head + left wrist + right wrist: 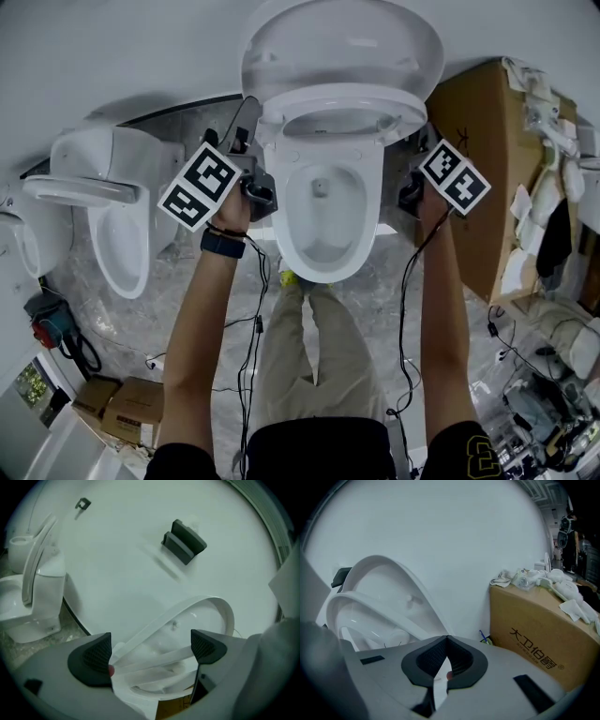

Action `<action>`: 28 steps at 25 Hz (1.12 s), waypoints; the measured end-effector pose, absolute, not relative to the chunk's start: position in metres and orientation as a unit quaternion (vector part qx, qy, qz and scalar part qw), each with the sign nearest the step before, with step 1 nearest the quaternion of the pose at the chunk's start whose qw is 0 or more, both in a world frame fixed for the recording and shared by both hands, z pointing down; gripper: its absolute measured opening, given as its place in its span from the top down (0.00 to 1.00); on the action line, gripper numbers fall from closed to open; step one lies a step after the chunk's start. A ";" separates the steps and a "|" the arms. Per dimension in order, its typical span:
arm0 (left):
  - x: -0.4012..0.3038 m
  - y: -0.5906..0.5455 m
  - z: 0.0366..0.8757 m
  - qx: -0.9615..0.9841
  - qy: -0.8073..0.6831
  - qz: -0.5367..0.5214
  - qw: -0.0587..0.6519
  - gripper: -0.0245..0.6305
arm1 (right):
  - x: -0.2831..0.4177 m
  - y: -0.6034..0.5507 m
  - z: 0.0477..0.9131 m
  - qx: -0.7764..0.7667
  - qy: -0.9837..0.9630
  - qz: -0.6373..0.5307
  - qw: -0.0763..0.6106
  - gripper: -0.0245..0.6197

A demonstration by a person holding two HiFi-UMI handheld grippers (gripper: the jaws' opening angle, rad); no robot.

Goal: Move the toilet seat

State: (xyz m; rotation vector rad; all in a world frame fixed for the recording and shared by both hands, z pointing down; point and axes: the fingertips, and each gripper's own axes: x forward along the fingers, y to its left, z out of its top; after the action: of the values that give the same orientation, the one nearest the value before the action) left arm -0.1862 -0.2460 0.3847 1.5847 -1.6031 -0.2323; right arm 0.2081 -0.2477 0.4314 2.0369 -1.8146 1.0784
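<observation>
Seat (179, 612) edge sits inside left claw (151, 649), jaws apart; right claw (447, 660) closed beside bowl (323, 272).

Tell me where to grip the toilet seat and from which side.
Grip the toilet seat by its left rim, coming from the left. The ring is thin, flat and tilted up off the bowl, so the open left gripper can straddle its edge.

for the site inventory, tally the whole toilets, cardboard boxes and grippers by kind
toilets: 2
boxes: 3
grippers: 2
total: 7
</observation>
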 end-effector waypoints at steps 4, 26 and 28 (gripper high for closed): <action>-0.192 -0.228 0.374 0.648 -0.670 -0.089 0.352 0.15 | 0.208 -0.249 0.432 0.691 -0.617 0.361 0.108 0.92; -0.117 -0.154 0.379 0.741 -0.624 -0.004 0.250 0.16 | 0.208 -0.200 0.429 0.674 -0.634 0.364 0.105 0.86; -0.106 -0.134 0.369 0.752 -0.611 0.008 0.246 0.16 | 0.203 -0.167 0.420 0.667 -0.643 0.359 0.118 0.86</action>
State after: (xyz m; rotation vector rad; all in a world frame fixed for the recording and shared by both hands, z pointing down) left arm -0.1060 -0.1336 0.3690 2.0516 -1.6670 0.0213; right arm 0.2027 -0.1673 0.4195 1.9503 -1.8797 1.0499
